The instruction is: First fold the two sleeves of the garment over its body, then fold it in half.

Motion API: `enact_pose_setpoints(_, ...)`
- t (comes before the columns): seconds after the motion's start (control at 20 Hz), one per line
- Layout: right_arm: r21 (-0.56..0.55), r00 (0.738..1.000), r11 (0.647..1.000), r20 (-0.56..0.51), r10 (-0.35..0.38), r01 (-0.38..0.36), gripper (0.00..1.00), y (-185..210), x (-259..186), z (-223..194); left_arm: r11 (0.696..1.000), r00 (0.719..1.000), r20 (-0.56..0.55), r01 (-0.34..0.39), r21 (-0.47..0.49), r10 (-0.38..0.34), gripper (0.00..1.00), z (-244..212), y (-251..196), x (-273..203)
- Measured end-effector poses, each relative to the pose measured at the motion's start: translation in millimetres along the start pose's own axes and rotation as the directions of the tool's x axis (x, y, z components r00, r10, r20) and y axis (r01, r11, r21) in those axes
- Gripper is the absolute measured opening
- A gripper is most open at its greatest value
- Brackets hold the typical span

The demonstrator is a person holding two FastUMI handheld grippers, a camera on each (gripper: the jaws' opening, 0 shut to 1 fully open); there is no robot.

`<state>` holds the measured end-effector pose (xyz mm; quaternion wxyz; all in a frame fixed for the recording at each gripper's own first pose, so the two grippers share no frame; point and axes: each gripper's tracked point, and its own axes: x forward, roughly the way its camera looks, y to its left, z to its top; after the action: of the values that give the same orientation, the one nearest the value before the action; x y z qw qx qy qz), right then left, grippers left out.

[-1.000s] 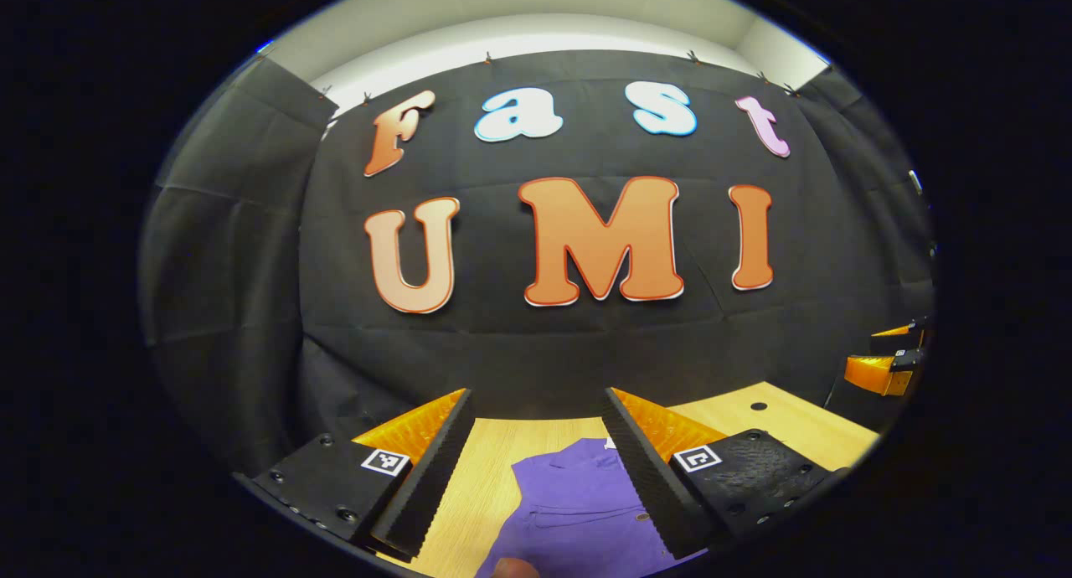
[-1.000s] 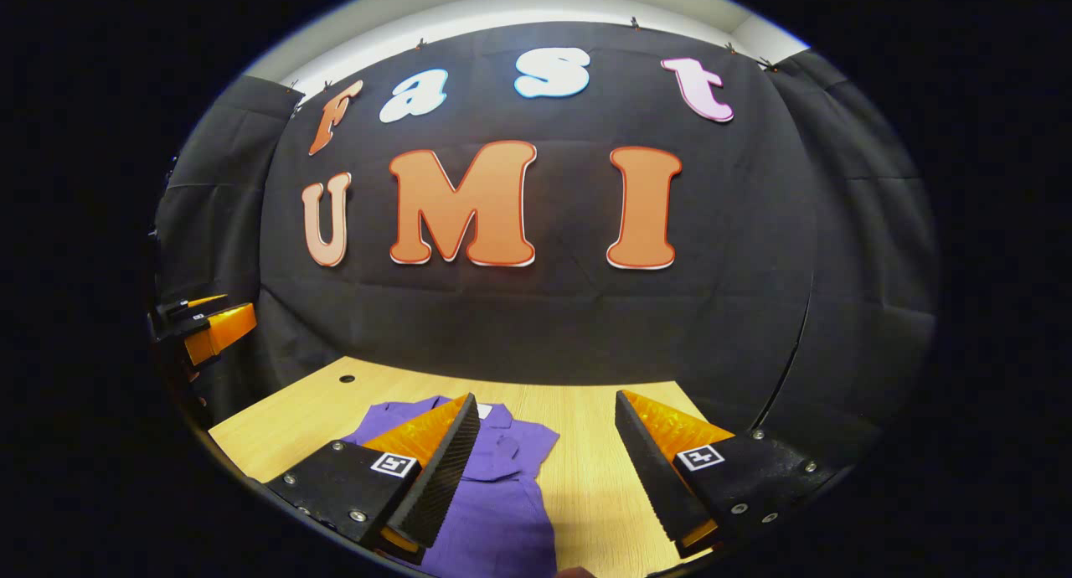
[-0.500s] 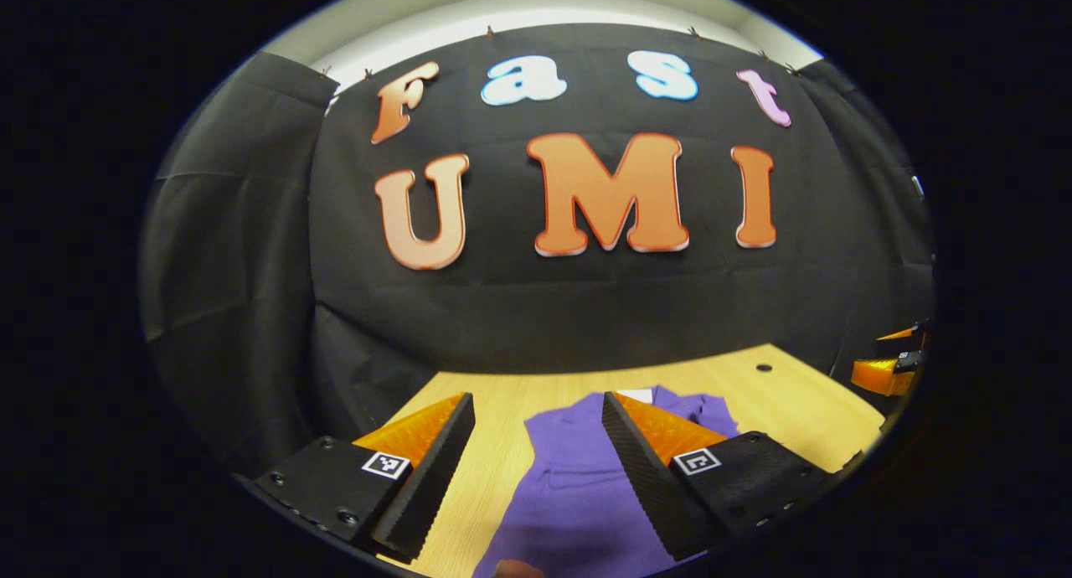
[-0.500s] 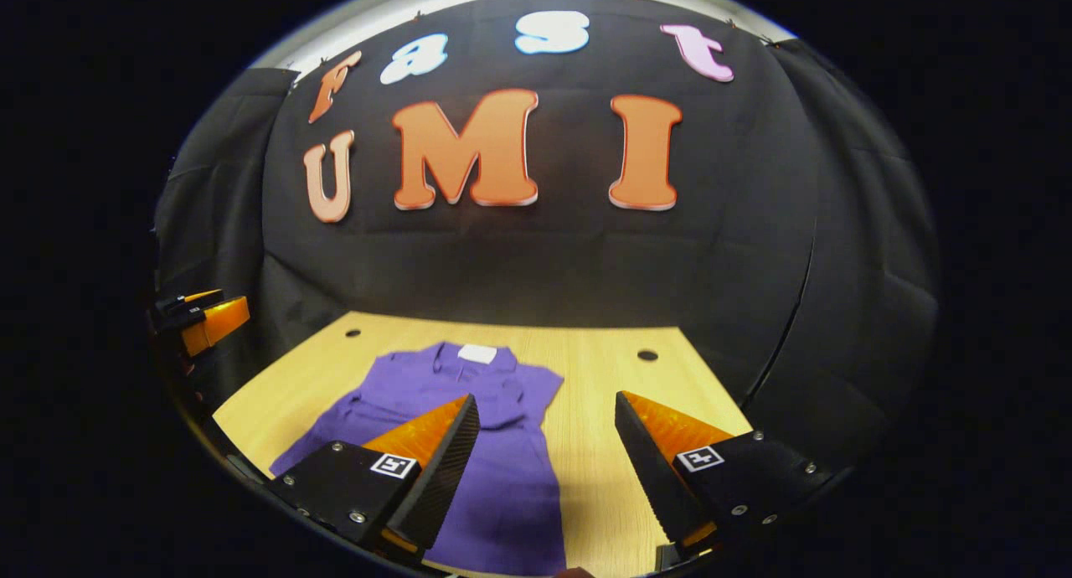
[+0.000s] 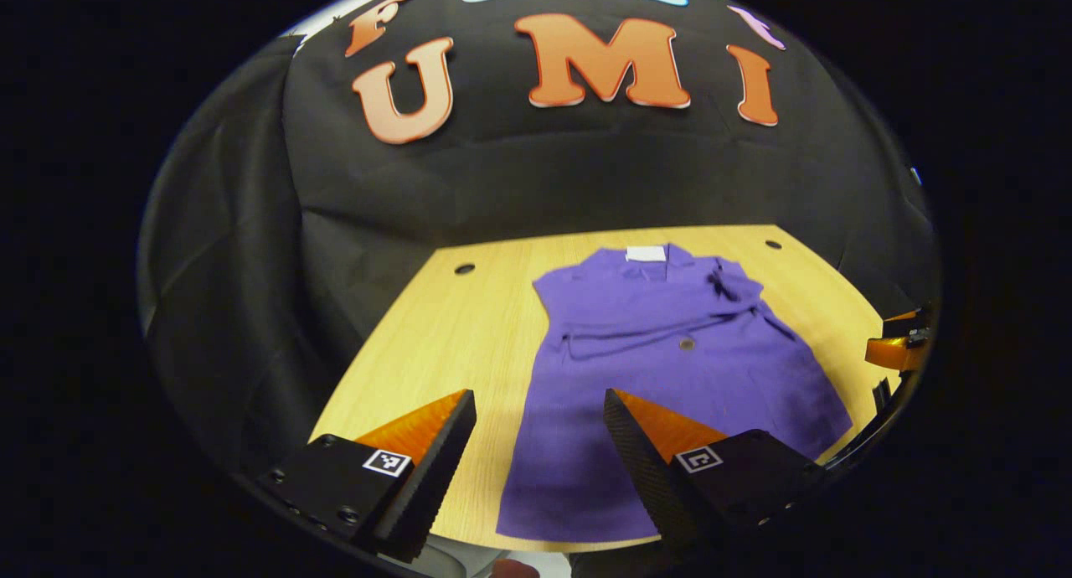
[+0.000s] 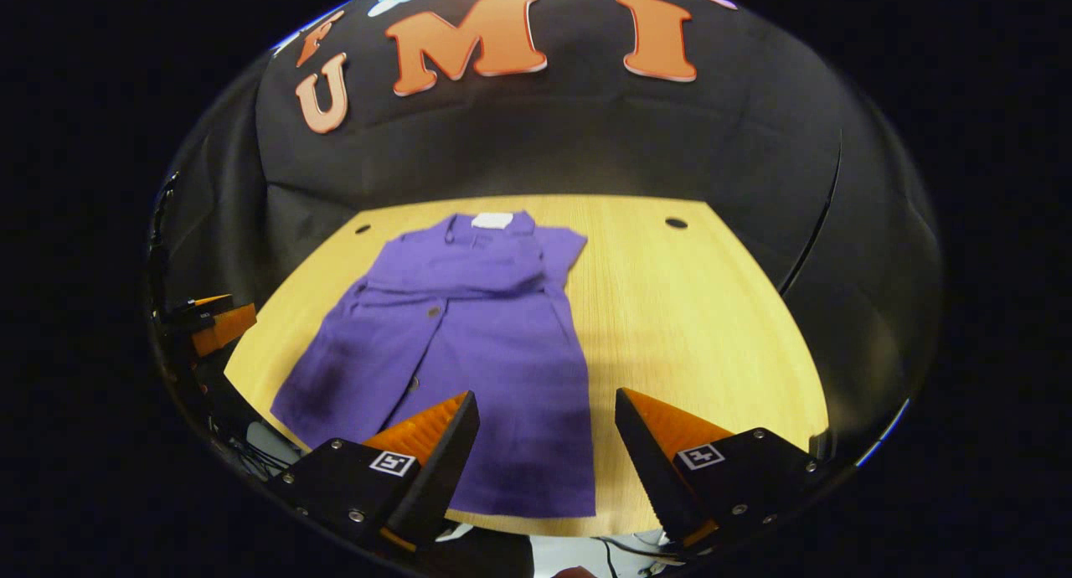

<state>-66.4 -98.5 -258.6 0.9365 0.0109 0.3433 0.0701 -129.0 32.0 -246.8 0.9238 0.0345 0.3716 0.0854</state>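
Note:
A purple button-up garment (image 5: 670, 368) lies flat on the wooden table (image 5: 444, 335), collar with a white label (image 5: 645, 253) at the far end. Its sleeves look folded in across the chest. My left gripper (image 5: 538, 402) hovers open over the garment's near left hem corner, holding nothing. In the right gripper view the same garment (image 6: 469, 335) lies left of centre. My right gripper (image 6: 546, 398) hovers open over its near right hem, also holding nothing. The right gripper (image 5: 896, 348) shows at the left gripper view's right edge, and the left gripper (image 6: 213, 322) at the right gripper view's left edge.
The table (image 6: 695, 310) has bare wood to the right of the garment and small round holes (image 6: 675, 223) near its far corners. Black cloth walls close in the back and sides. The table's near edge runs just under both grippers.
Both views have tipped downward and pulled back, so the whole garment and far more of the table now show. Both grippers stay open.

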Motion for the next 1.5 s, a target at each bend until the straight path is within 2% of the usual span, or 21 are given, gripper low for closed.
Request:
enact_pose_setpoints(0.1,0.030,0.996,1.000,-0.086,0.005,-0.003,0.98,-2,8,-28,1.000,0.996,-0.090,0.009,-0.016,-0.010,0.99,-30,5,10)
enact_pose_setpoints(0.2,0.062,0.986,0.998,-0.169,0.005,0.005,0.98,-3,14,-51,0.998,0.979,-0.203,0.010,-0.057,-0.021,0.99,-65,8,19)
enact_pose_setpoints(0.4,0.094,0.966,0.995,-0.259,-0.007,0.032,0.97,-6,19,-78,0.989,0.923,-0.376,0.029,-0.142,-0.081,1.00,-119,2,37)
enact_pose_setpoints(0.7,0.117,0.927,0.991,-0.374,-0.009,0.057,0.98,-10,30,-112,0.992,0.834,-0.544,0.034,-0.119,-0.094,1.00,-171,-1,57)
enact_pose_setpoints(0.75,0.136,0.920,0.989,-0.392,0.004,0.054,0.97,-9,30,-116,0.992,0.808,-0.580,0.041,-0.123,-0.105,1.00,-183,-4,56)
enact_pose_setpoints(0.8,0.156,0.920,0.986,-0.392,0.009,0.057,0.97,-7,33,-117,0.989,0.784,-0.608,0.049,-0.140,-0.125,1.00,-190,-9,56)
enact_pose_setpoints(0.85,0.153,0.922,0.987,-0.388,0.008,0.056,1.00,-7,33,-115,0.988,0.777,-0.615,0.056,-0.145,-0.134,1.00,-191,-11,57)
enact_pose_setpoints(0.9,0.142,0.919,0.988,-0.395,0.005,0.056,0.97,-9,32,-118,0.988,0.784,-0.606,0.062,-0.142,-0.136,0.99,-188,-12,62)
enact_pose_setpoints(1.05,0.103,0.896,0.993,-0.443,-0.010,0.062,0.96,-8,28,-128,0.988,0.756,-0.638,0.068,-0.141,-0.143,0.98,-188,-13,62)
enact_pose_setpoints(1.15,0.051,0.886,0.997,-0.463,-0.030,0.060,0.96,-7,27,-134,0.988,0.732,-0.664,0.099,-0.114,-0.150,0.98,-188,-18,64)
enact_pose_setpoints(1.25,0.004,0.869,0.998,-0.492,-0.053,0.063,0.88,-7,26,-137,0.986,0.704,-0.691,0.127,-0.105,-0.164,0.96,-183,-26,69)
enact_pose_setpoints(1.35,0.016,0.852,0.998,-0.522,-0.038,0.054,0.71,-1,26,-137,0.983,0.670,-0.719,0.145,-0.115,-0.183,0.63,-175,-43,74)
enact_pose_setpoints(1.4,0.039,0.843,0.998,-0.537,-0.028,0.059,0.44,1,25,-136,0.979,0.661,-0.722,0.154,-0.135,-0.204,0.47,-171,-53,79)
enact_pose_setpoints(1.5,0.121,0.836,0.990,-0.549,0.003,0.075,0.21,5,29,-134,0.976,0.648,-0.735,0.197,-0.093,-0.200,0.14,-162,-61,87)
